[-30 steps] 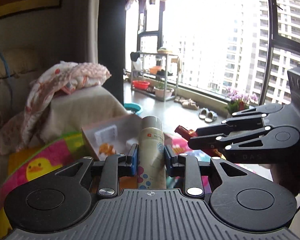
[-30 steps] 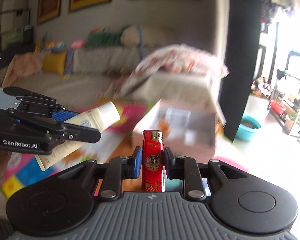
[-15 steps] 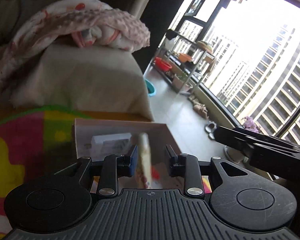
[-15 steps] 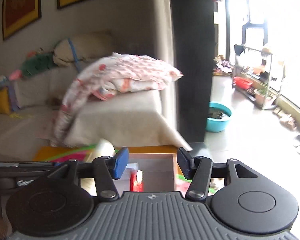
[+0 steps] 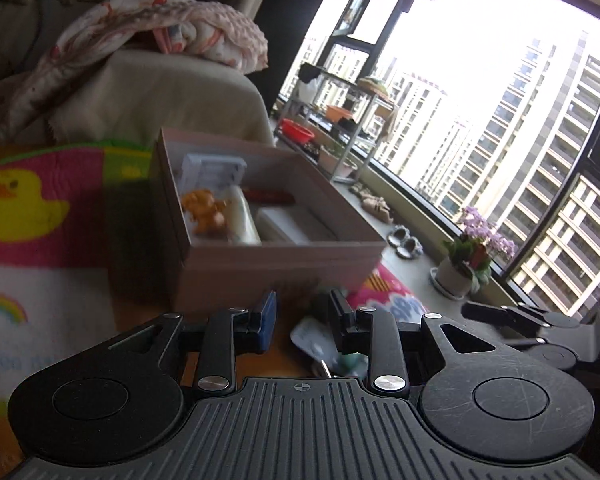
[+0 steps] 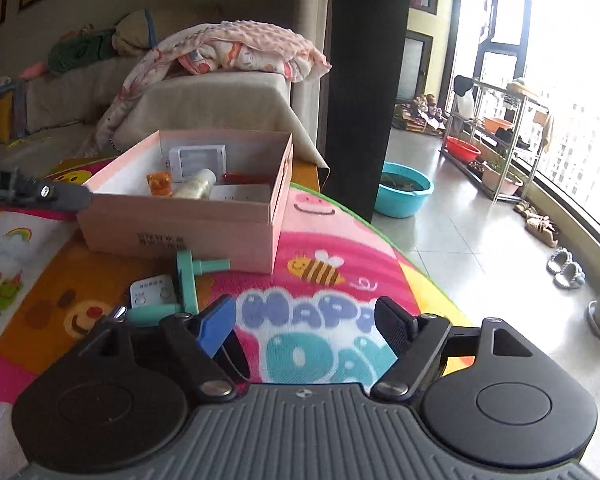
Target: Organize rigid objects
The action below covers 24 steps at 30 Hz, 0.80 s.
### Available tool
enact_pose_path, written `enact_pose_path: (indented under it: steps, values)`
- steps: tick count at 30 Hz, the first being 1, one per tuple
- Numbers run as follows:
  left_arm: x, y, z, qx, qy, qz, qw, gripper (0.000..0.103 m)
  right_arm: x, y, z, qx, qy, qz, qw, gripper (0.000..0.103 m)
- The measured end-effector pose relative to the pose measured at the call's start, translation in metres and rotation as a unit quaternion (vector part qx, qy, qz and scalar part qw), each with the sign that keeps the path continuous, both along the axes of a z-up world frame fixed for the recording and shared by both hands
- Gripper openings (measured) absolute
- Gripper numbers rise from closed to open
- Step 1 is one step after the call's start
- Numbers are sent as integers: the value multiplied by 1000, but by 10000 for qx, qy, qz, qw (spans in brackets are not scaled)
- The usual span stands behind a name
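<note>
Now that the cream bottle (image 6: 195,189) and the red lighter (image 6: 246,178) are lying inside the pink box (image 6: 188,216) at centre frame, both the left gripper (image 5: 302,316) and the right gripper (image 6: 306,324) are hanging empty and spread apart, leaving the teal tool (image 6: 186,280) and white card (image 6: 152,290) on the mat (image 6: 320,312) waiting.

A: The print on the pink box (image 6: 172,236) front?
B: Too small to read. The teal tool (image 5: 340,360) is mostly behind the left claw (image 5: 302,320); perhaps scissors.
</note>
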<state>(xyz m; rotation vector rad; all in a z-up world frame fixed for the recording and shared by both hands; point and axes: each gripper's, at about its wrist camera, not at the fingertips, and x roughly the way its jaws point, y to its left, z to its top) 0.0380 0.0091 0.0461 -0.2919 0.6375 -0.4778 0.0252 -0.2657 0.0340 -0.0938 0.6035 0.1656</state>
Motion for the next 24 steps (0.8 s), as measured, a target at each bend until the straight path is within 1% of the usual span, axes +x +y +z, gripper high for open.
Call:
enact_pose_path:
  steps: [2, 4, 5, 7, 9, 11, 12, 15, 19, 21, 23, 24]
  values:
    - [-17, -5, -8, 11, 92, -32, 10000, 31, -9, -1, -5, 254, 26, -78, 9996, 77]
    - [-26, -9, -13, 103, 200, 85, 9997, 31, -15, -4, -6, 621, 53, -166, 9979, 77]
    - [-29, -10, -14, 121, 262, 143, 9995, 31, -18, -5, -5, 770, 15, -221, 9968, 78]
    - [-29, -12, -12, 156, 326, 143, 9992, 31, -22, -7, -5, 915, -121, -349, 9951, 81]
    - [-31, -17, -9, 375, 333, 139, 9986, 31, -24, -10, -9, 986, -230, -467, 9938, 82]
    - [-33, -22, -8, 564, 324, 144, 9978, 31, -23, -12, -16, 994, -209, -628, 9928, 82]
    - [-33, -24, -7, 580, 308, 120, 9978, 31, -21, -12, -19, 1007, -158, -686, 9924, 82]
    - [-34, -31, -12, 575, 338, 37, 9978, 31, -23, -16, -19, 1131, -253, -714, 9907, 83]
    - [-36, -44, -20, 743, 357, -98, 9966, 31, -23, -15, -20, 1120, -226, -681, 9911, 84]
    - [-38, -49, -23, 985, 294, -106, 9946, 31, -22, -15, -21, 1115, -217, -681, 9912, 84]
    - [-40, -50, -23, 1243, 178, -53, 9921, 37, -22, -15, -21, 1135, -200, -693, 9909, 85]
    - [-41, -49, -22, 1329, 135, -2, 9910, 37, -21, -15, -22, 1143, -185, -699, 9908, 85]
